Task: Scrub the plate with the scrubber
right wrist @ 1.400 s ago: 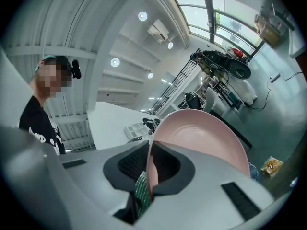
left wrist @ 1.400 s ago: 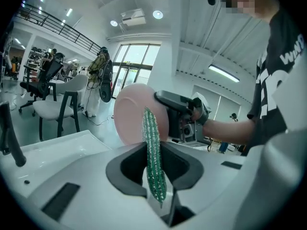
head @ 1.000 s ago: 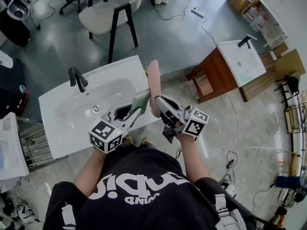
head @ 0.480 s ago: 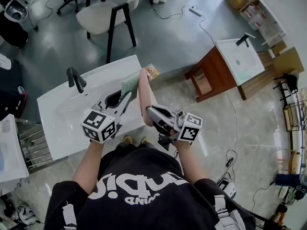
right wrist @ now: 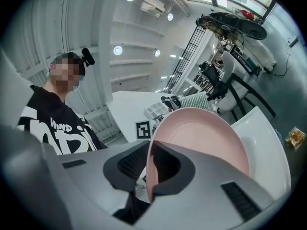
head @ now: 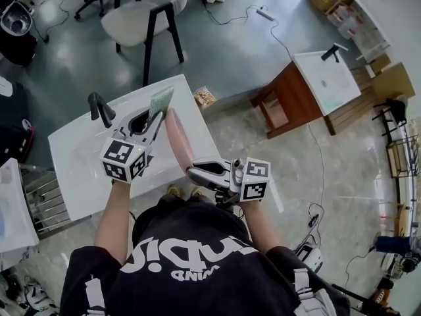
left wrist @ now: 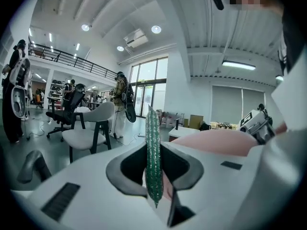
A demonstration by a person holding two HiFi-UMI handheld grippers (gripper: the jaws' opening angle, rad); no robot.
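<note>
My right gripper is shut on the rim of a pink plate, which stands on edge over the right part of the white sink. The plate's hollow face fills the right gripper view, with its rim between the jaws. My left gripper is shut on a thin green scrubber, just left of the plate's far edge. In the left gripper view the scrubber stands upright between the jaws and the plate lies to its right. I cannot tell whether scrubber and plate touch.
A black faucet stands at the sink's back left. Behind the sink are a white chair and a small packet on the floor. A wooden stand with a second basin is at the right. Cables run over the floor.
Both grippers have swung to the left in the head view, carrying plate and scrubber further over the sink. The right gripper has turned to point leftward.
</note>
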